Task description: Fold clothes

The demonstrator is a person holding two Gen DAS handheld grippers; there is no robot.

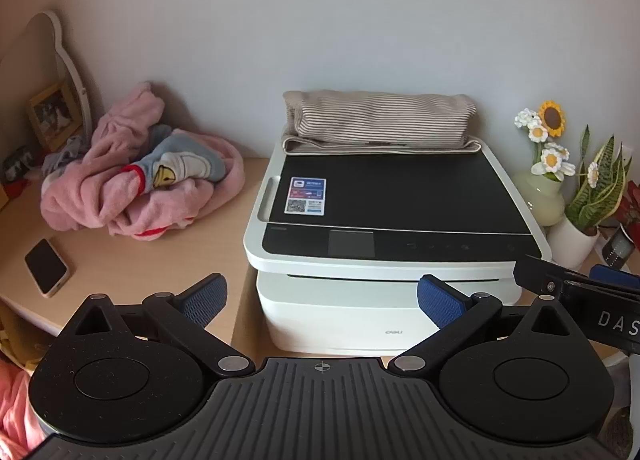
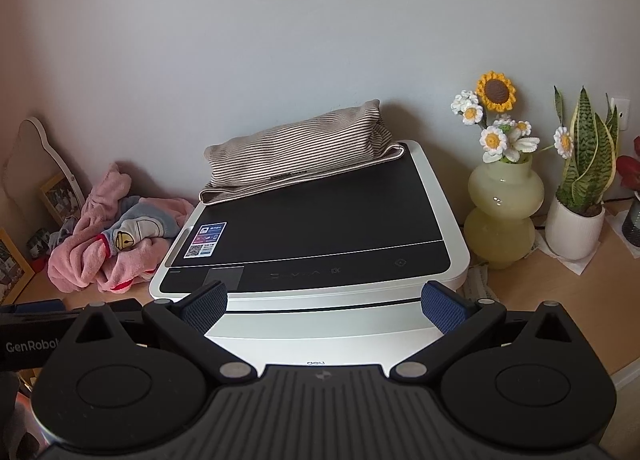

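- Left tool (image 1: 320, 296) & right tool (image 2: 324, 300): both wide open, nothing in either, hovering in front of the printer (image 1: 392, 228).
- Striped garment (image 1: 380, 122): already folded, lying along the printer lid's back edge by the wall.
- Pink clothes pile (image 1: 136, 176): crumpled heap w/ a blue cartoon piece on top, back-left of the desk (image 1: 132, 256), near the phone (image 1: 46, 266).
- Handling, prob.: soft, light fleece, floppy, not fragile; will sag & drag.
- Grip: pinch a hem or cuff edge, e.g. the red-trimmed one, not the bulk.
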